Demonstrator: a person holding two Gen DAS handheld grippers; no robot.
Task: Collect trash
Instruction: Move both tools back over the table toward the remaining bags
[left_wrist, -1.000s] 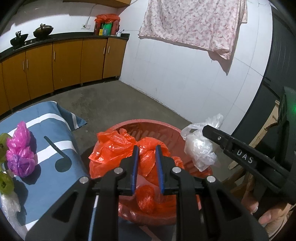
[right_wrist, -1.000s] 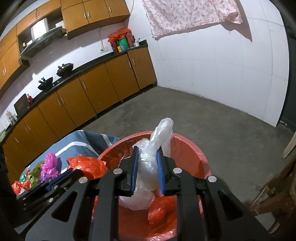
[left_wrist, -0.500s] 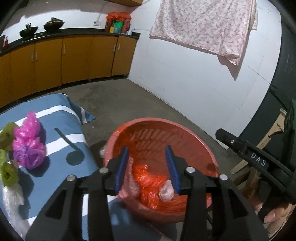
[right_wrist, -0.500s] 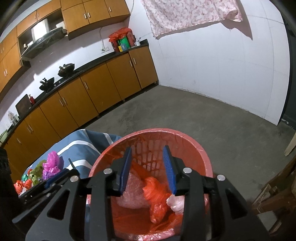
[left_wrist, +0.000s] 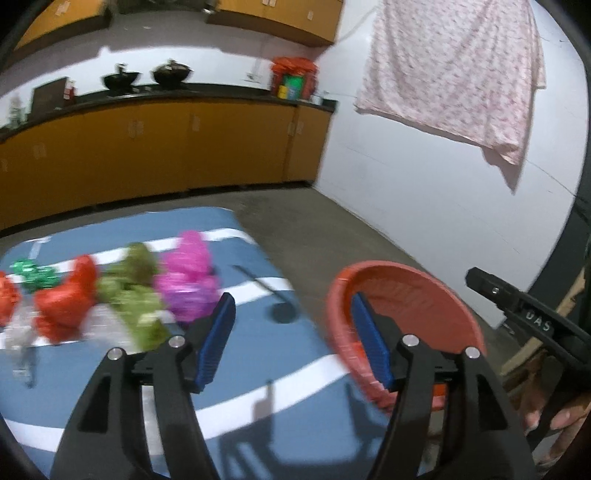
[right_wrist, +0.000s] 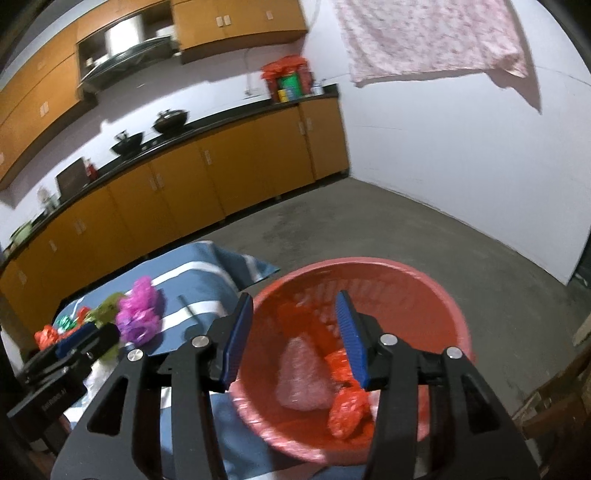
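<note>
I am holding the left gripper and right gripper with jaws spread, both empty. The pink bag is sitting centre-left on the striped cloth, left of the red basket. It is probably light, crinkly, slippery; I am aiming to pinch its bunched top.

We see the bags on the blue cloth smeared by motion blur, the red basket partly hidden behind our left gripper, its contents unseen there, the leftmost red bag cut by the frame edge
</note>
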